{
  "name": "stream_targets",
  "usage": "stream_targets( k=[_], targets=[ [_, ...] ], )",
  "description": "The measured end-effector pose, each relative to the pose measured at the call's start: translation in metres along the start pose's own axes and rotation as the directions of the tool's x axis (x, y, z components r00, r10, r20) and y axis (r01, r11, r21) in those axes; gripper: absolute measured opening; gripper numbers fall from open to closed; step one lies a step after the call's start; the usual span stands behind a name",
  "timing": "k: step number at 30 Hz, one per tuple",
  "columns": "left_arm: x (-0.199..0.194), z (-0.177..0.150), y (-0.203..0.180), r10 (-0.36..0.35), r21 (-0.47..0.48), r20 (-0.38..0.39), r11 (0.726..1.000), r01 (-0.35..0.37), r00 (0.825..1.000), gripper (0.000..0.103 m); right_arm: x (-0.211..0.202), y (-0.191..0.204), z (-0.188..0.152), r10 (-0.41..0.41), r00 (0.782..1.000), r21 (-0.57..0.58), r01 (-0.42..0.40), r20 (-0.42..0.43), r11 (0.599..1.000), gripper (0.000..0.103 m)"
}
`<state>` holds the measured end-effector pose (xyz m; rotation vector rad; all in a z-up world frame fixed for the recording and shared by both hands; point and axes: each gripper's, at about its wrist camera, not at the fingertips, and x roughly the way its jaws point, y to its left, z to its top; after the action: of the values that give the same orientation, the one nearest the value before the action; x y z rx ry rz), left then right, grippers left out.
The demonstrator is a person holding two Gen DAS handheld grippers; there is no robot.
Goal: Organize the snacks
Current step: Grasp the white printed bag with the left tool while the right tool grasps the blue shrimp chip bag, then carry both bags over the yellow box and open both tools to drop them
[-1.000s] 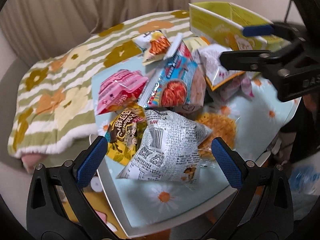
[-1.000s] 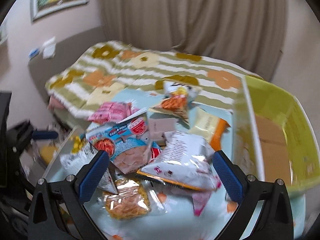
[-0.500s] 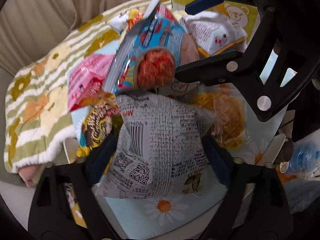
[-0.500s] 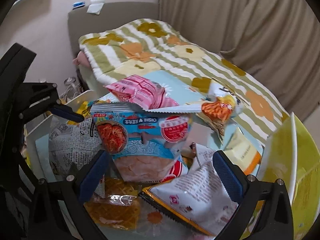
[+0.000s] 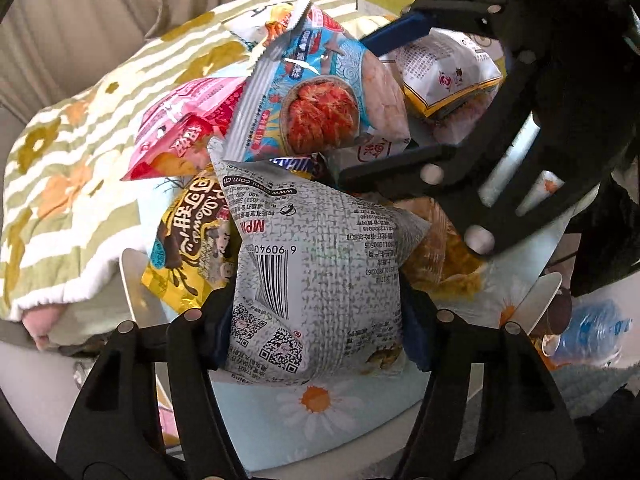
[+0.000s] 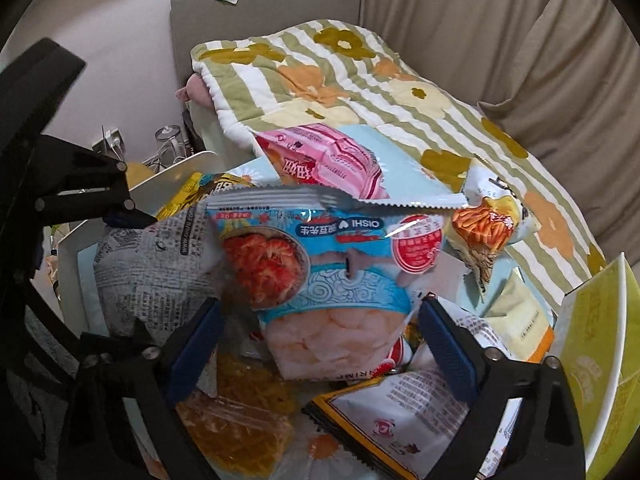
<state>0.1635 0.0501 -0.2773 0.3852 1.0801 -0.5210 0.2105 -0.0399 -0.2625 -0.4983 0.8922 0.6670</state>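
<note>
A heap of snack packets lies on a small table with a daisy-print top (image 5: 320,400). My left gripper (image 5: 318,324) is closing, and its pads press into both sides of a grey newsprint-pattern bag (image 5: 320,264), pinching it in at the waist. My right gripper (image 6: 320,352) points down over a blue shrimp-chip bag (image 6: 328,280). Its jaws are closing with the bag's lower end between them; the right pad (image 6: 444,348) is at the bag's edge and the left pad (image 6: 196,352) stands off it. That blue bag (image 5: 320,96) leans behind the grey one.
Around them lie a pink bag (image 6: 328,160), a yellow-brown bag (image 5: 192,240), a clear packet of orange noodle snack (image 6: 240,412) and a white bag with yellow edging (image 6: 400,412). A yellow box (image 6: 600,360) stands at the right. A flowered blanket (image 6: 360,80) covers the bed behind.
Both grippers came down onto the heap. The left jaws went from wide open to pressing the grey bag. The right gripper rolled, moved over the blue bag, and its jaws narrowed.
</note>
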Motion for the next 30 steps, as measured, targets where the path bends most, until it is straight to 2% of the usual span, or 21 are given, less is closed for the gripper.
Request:
stream_targets(
  k=[4,8,20,30],
  targets=[
    [-0.003,-0.004,0.003,-0.001,-0.007,-0.001,1.0,0.001,1.0,0.06,0.005,-0.006,0.001,0.012,1.0,0.022,-0.011,-0.018,1.0,0.068],
    [-0.011,-0.005,0.003,0.006,-0.007,0.016,1.0,-0.006,1.0,0.06,-0.002,-0.01,0.001,0.047,0.999,0.054,-0.047,0.005,0.997,0.054],
    [-0.066,0.005,0.009,0.058,-0.015,0.118,0.998,-0.056,0.991,0.06,-0.053,-0.017,0.019,0.022,0.996,0.177,-0.037,0.085,0.984,0.051],
    [-0.12,0.037,0.026,0.077,-0.023,0.251,0.997,-0.074,0.965,0.06,-0.121,-0.042,0.033,-0.049,0.987,0.342,-0.007,0.154,0.94,0.051]
  ],
)
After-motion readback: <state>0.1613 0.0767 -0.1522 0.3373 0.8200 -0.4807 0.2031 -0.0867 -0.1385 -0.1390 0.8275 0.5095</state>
